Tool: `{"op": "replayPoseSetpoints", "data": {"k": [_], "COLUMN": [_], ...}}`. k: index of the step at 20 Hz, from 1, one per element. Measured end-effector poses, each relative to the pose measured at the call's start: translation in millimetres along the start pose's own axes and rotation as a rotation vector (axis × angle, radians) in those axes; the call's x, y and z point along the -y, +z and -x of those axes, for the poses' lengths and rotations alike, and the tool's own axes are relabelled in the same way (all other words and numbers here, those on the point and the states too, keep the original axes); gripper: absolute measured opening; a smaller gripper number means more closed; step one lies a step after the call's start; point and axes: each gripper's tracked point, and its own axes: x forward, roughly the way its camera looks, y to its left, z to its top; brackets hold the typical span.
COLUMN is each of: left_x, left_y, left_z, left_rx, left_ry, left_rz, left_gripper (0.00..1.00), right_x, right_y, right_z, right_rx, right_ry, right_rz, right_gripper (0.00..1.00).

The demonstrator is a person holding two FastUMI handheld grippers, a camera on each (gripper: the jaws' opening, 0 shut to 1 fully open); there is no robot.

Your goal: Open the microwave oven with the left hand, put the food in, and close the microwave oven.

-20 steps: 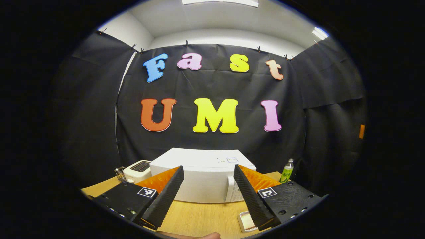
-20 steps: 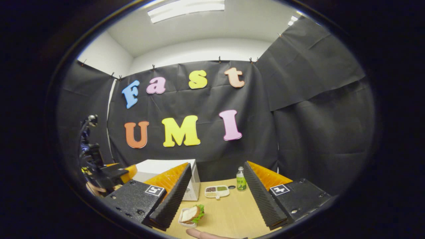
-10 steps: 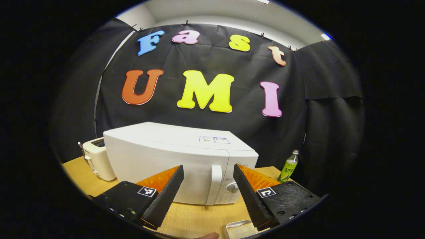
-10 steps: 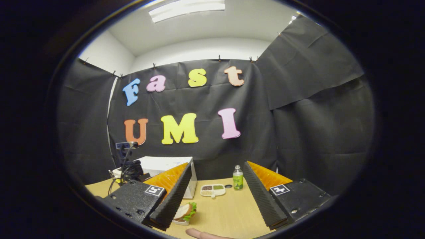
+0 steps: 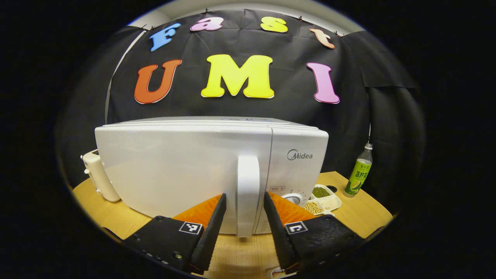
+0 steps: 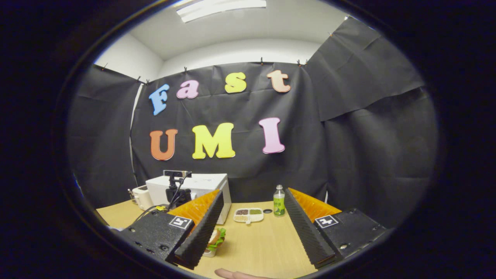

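Ahead of your left claw: white microwave w/ white handle. To its right, green-labelled bottle; pale wood-grain counter below.

Setting: a recording booth staged as a kitchen corner, not a real kitchen. Black cloth hangs clipped along its top edge over white walls, beneath a plain ceiling with strip lights. Ahead of the jaws, a wooden worktop carries household props: a white microwave oven, a toaster beside it, a green drinks bottle and a divided dish of beans.
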Motion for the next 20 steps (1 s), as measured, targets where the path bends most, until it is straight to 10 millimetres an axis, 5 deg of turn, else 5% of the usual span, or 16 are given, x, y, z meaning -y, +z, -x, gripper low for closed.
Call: {"op": "replayPoseSetpoints", "data": {"k": [1,2,4,5,11,12,14,15,16,17,18,19,20], "left_x": [4,3,3,3,5,3,0,-3,-6,-10,-17,-24,-29], "left_y": [-1,-4,-6,-5,-7,-6,-12,-16,-17,-20,-22,-26,-28], "left_z": [4,-4,-3,0,4,15,36,49,63,78,94,108,121], "left_rx": [-0.014,-0.015,-0.028,-0.029,-0.015,0.004,0.015,0.011,0.028,0.023,0.03,0.025,0.025], "left_ry": [-0.022,-0.018,-0.021,-0.027,-0.074,-0.067,-0.099,-0.125,-0.155,-0.182,-0.201,-0.215,-0.228], "left_rz": [0.003,0.022,0.016,0.006,0.0,-0.006,-0.025,-0.024,-0.026,-0.028,-0.026,-0.024,-0.037], "left_gripper": [0.63,0.35,0.11,0.11,0.1,0.0,0.0,0.0,0.0,0.0,0.0,0.0,0.0], "right_x": [2,4,4,5,10,10,12,13,11,10,10,7,2], "right_y": [-3,-8,-13,-14,-13,-15,-19,-21,-22,-22,-24,-24,-24], "right_z": [0,0,-1,0,7,8,8,8,8,8,8,8,9], "right_rx": [-0.006,-0.015,-0.033,-0.038,-0.033,-0.034,-0.043,-0.052,-0.057,-0.061,-0.065,-0.068,-0.071], "right_ry": [-0.004,-0.006,-0.001,-0.003,-0.01,-0.01,-0.015,-0.016,-0.013,-0.014,-0.017,-0.016,-0.011], "right_rz": [0.006,0.007,0.0,-0.002,-0.003,-0.001,0.002,-0.002,-0.009,-0.017,-0.023,-0.031,-0.038], "right_gripper": [0.91,0.91,1.0,0.91,0.91,1.0,0.91,1.0,0.91,1.0,0.91,1.0,0.91]}}
